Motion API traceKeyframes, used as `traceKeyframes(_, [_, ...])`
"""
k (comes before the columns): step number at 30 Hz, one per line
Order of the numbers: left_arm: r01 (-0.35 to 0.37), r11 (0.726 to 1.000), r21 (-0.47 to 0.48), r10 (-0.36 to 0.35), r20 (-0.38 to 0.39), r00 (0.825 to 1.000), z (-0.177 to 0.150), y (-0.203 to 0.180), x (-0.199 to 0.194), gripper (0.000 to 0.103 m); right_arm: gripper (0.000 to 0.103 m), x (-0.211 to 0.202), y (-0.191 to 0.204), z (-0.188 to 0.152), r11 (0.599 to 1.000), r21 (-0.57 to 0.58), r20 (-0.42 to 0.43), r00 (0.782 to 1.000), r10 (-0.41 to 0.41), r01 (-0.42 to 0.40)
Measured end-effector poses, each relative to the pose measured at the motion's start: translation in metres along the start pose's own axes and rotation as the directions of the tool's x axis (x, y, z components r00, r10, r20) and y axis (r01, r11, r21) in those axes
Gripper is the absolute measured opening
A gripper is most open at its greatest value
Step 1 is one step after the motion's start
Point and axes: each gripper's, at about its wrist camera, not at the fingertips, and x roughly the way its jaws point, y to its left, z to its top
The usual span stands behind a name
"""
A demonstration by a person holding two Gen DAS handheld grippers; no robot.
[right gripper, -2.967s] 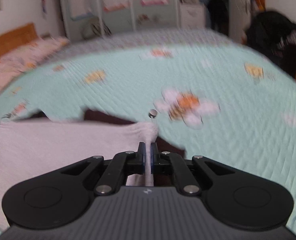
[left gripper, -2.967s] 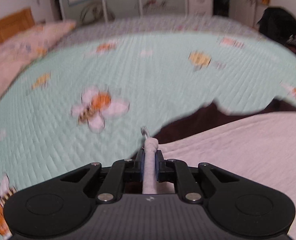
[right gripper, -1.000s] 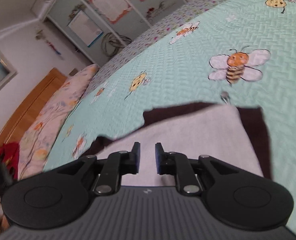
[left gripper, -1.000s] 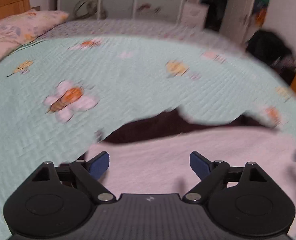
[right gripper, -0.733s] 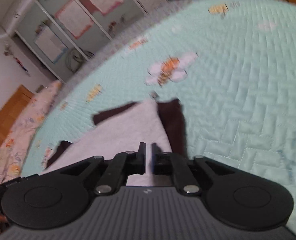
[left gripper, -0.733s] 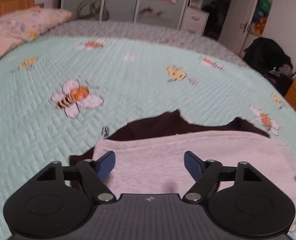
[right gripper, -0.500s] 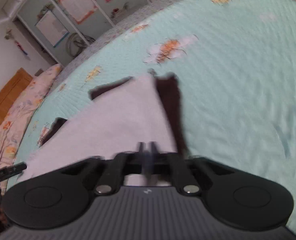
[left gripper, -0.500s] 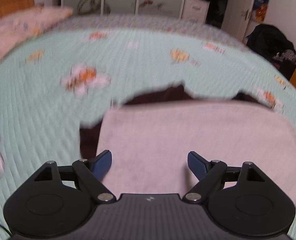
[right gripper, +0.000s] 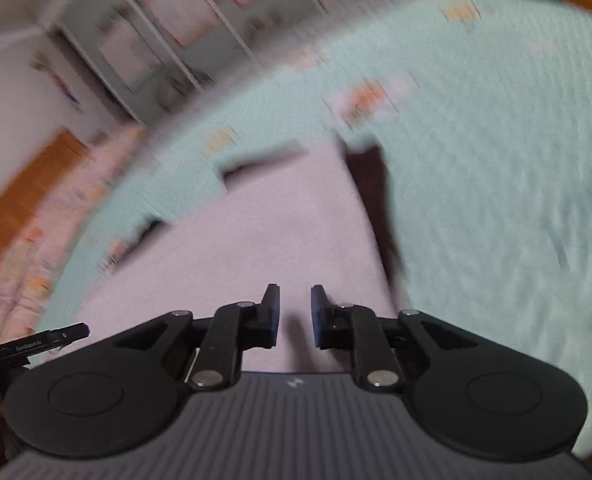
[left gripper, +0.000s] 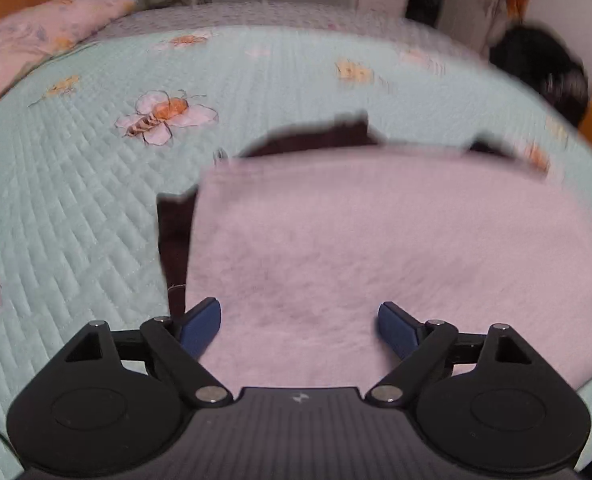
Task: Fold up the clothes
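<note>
Item: folded garment (left gripper: 376,240), pale pink-grey fleecy face uppermost, a dark brown layer (left gripper: 174,232) showing as a strip along its left edge and as a band past its far edge; lies flat on the bedspread, filling the centre and the 3 o'clock side of the left wrist view. In the right wrist view the same garment (right gripper: 256,240) runs from centre toward 8 o'clock, with the brown strip at its 1 o'clock edge. A small metal fitting (left gripper: 219,155), too small to identify, sits at the garment's far left corner, about 11 o'clock from centre. Left gripper (left gripper: 299,322): jaws spread wide, blue pads (left gripper: 200,326) apart, nothing between them, held low over the near part of the garment; whether it touches the cloth cannot be told. Right gripper (right gripper: 295,314): jaws narrowly parted, a clear gap between the pads, empty, over the garment's near right portion; view strongly motion-blurred. Support: mint-green quilted bedspread (left gripper: 76,208) printed with bees, one large bee (left gripper: 164,116) at 10 o'clock. Surroundings: pink floral pillow (left gripper: 36,36) at 10 o'clock at the head of the bed, wooden headboard (right gripper: 24,196) at 9 o'clock in the right view, pale cabinet doors (right gripper: 184,32) beyond the bed at 11 o'clock, a dark heap (left gripper: 544,76) off the bed at 2 o'clock.
</note>
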Motion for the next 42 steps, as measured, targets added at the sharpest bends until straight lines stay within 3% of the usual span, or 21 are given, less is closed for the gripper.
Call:
traceKeyframes(2, [-0.053,0.995,0.087,0.054,0.001,0.999,-0.001,-0.015,-0.003,0.09,0.0,0.001,-0.007,-0.006,1.0,0.021,0.006,1.0,-0.013,0.013])
traceKeyframes(9, [-0.139,0.99,0.03,0.141,-0.091,0.986,0.011,-0.034,-0.016,0.099,0.0,0.0,0.008,-0.005,0.996,0.009,-0.017,0.996,-0.092,0.093])
traceKeyframes(11, [-0.13,0.992,0.005,0.129,-0.113,0.985,0.01,-0.042,-0.027,0.102,0.007,-0.001,0.015,-0.004,0.994,0.005,-0.026,0.993,-0.111,0.112])
traceKeyframes(16, [-0.094,0.995,-0.038,0.087,-0.153,0.984,0.004,-0.062,-0.045,0.102,0.068,-0.002,0.051,-0.005,0.988,-0.102,-0.043,0.991,-0.125,0.12])
traceKeyframes(19, [-0.087,0.995,-0.052,0.077,-0.164,0.983,0.004,-0.07,-0.053,0.102,0.079,0.0,0.079,-0.01,0.961,-0.206,-0.041,0.98,-0.197,0.184])
traceKeyframes(27, [-0.071,0.994,-0.08,0.056,-0.176,0.983,0.009,-0.089,-0.075,0.102,0.08,-0.006,0.12,-0.012,0.946,-0.26,-0.12,0.965,-0.232,0.195])
traceKeyframes(32, [-0.082,0.993,-0.08,0.065,-0.193,0.979,0.012,-0.101,-0.083,0.102,0.082,-0.022,0.146,-0.007,0.943,-0.263,-0.073,0.97,-0.231,0.205])
traceKeyframes(37, [-0.099,0.993,-0.066,0.087,-0.168,0.982,0.017,-0.112,-0.092,0.102,0.084,-0.025,0.165,0.002,0.943,-0.252,-0.11,0.961,-0.253,0.219])
traceKeyframes(42, [-0.159,0.986,-0.04,0.147,-0.211,0.966,0.026,-0.118,-0.089,0.102,0.084,-0.017,0.172,0.007,0.943,-0.23,-0.147,0.949,-0.278,0.24])
